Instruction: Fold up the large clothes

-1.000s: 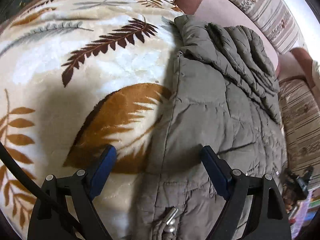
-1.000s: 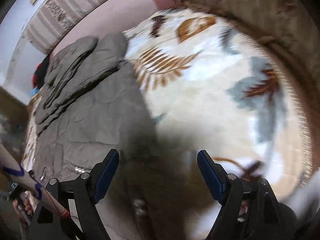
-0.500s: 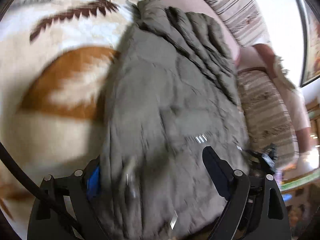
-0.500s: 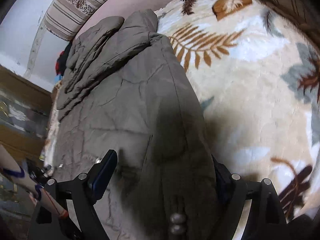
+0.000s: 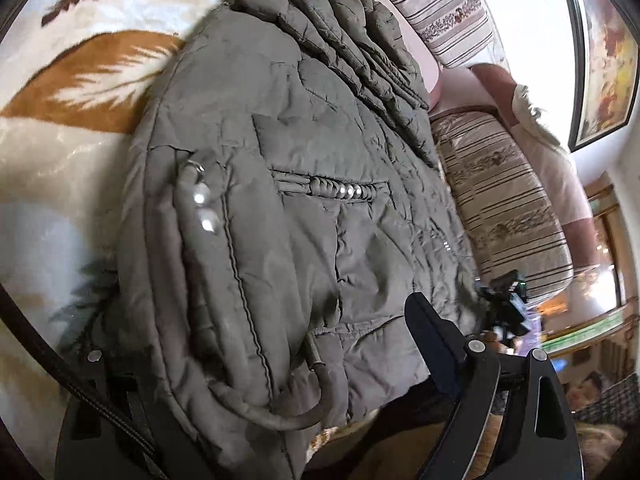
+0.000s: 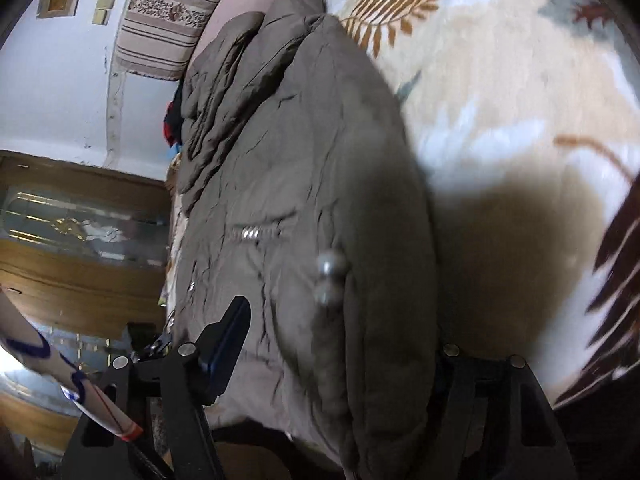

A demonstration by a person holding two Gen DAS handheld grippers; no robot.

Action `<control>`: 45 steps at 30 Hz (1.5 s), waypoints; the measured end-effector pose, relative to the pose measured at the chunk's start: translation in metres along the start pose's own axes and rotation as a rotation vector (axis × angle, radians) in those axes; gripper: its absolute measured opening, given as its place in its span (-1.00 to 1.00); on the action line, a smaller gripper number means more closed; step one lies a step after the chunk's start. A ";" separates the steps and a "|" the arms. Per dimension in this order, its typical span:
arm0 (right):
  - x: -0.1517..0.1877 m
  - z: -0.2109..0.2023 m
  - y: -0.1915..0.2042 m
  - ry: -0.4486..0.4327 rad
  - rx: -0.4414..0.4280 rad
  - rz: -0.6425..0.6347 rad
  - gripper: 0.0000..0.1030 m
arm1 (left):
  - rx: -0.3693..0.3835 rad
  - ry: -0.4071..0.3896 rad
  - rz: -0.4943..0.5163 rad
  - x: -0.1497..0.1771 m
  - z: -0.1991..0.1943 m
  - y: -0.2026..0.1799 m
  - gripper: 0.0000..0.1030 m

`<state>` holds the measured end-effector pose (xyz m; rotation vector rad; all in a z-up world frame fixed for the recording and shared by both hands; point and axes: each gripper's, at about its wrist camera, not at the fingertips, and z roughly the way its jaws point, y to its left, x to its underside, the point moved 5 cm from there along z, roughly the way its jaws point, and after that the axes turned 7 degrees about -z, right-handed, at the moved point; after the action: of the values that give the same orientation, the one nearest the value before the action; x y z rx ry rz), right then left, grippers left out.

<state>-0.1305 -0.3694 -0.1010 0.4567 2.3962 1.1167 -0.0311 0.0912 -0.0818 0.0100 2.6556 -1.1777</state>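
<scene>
Olive quilted jacket [image 5: 304,184] lies on leaf-print blanket [image 5: 80,80], near hem draped between both grippers. Left gripper [image 5: 256,368] and right gripper [image 6: 340,340] look spread around hem folds — whether either pinches cloth, cannot tell. Judgement: close on all layers at matching hem corners, carry level — padding slips.

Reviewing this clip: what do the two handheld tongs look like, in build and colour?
Both tongs are alike: matte black angular finger frames with cut-out slots and silver pivot screws, tipped with dark blue pads. On the left tongs the one visible blue pad is long and flat, and a black braided cable crosses the frame. The right tongs show one pad. No sleeves or hands show on them.
</scene>
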 end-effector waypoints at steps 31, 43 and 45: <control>0.039 0.042 0.026 0.043 -0.012 -0.036 0.11 | -0.210 -0.082 -0.051 0.013 0.009 -0.007 0.46; 0.005 -0.011 0.083 -0.081 -0.029 -0.126 -0.54 | -0.227 -0.221 -0.016 -0.004 -0.068 -0.046 -0.67; -0.001 -0.024 0.103 -0.114 -0.044 -0.169 -0.56 | -0.223 -0.240 0.015 -0.001 -0.079 -0.056 -0.67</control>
<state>-0.1324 -0.3217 -0.0068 0.2887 2.2603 1.0387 -0.0524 0.1110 0.0107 -0.1410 2.5506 -0.8152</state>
